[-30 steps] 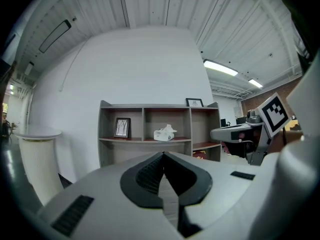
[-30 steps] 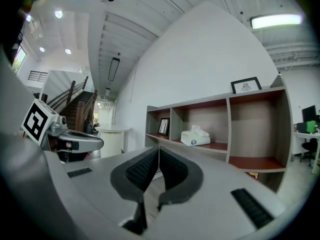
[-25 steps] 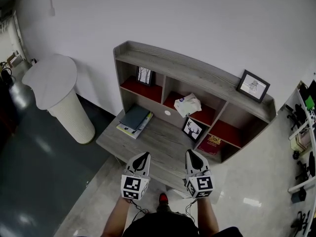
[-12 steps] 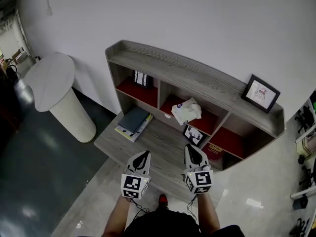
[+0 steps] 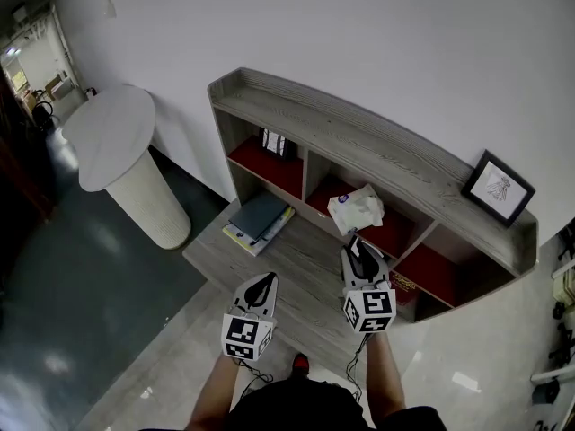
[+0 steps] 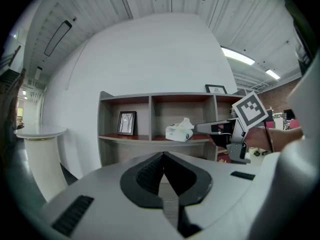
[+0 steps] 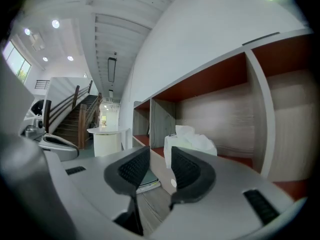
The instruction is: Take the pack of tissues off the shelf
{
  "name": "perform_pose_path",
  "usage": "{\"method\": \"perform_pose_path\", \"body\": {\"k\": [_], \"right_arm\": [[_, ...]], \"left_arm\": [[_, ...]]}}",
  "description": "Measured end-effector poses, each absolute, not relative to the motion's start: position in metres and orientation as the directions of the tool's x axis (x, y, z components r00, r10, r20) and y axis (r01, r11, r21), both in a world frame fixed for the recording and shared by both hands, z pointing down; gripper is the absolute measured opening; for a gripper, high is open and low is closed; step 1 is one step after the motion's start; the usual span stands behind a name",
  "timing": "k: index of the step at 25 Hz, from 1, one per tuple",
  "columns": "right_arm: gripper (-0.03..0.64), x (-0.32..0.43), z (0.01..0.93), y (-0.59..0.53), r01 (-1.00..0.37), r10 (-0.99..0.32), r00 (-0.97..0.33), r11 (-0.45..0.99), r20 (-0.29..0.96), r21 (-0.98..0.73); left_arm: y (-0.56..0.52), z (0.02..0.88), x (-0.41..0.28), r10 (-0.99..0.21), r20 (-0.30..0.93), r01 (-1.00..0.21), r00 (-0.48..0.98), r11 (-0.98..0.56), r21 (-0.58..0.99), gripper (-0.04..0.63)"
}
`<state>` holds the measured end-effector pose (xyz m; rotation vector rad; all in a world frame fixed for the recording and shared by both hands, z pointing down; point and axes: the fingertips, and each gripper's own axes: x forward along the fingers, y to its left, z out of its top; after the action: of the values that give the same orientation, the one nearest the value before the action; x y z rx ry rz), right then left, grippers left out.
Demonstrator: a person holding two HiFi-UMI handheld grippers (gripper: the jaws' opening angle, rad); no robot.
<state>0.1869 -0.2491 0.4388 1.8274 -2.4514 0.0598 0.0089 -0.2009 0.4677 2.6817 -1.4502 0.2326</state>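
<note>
White crumpled tissue pack (image 5: 356,211) sits seemingly clear of right gripper's (image 5: 356,241) just-parted jaws; left gripper's (image 5: 267,279) meet.

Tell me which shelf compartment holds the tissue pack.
The middle compartment: the tissue pack sits on its red floor; the left one holds a framed picture.

Bright, even indoor light — ceiling strips (image 6: 239,57) show in the left gripper view, and the pale floor (image 5: 449,366) carries soft glare. The shelf (image 5: 377,146) compartments sit in shade. Every view bows at its edges; both gripper views darken at the corners, foregrounds soft.
</note>
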Motion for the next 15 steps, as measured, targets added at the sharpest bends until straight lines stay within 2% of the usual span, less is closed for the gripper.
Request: {"method": "perform_pose_path", "body": {"k": [6,15], "right_arm": [[0.178,0.191,0.445,-0.28,-0.958,-0.954,-0.275,0.283,0.121,0.052],[0.186,0.193,0.463,-0.304,-0.962,-0.951,-0.257,0.269,0.174,0.046]], "left_arm": [[-0.201,0.472,0.0,-0.837,0.191,-0.852,0.513,-0.523,-0.005,0.006],[-0.206,0.476,-0.012,-0.856,0.202,-0.874,0.475,-0.486,-0.005,0.006]]}}
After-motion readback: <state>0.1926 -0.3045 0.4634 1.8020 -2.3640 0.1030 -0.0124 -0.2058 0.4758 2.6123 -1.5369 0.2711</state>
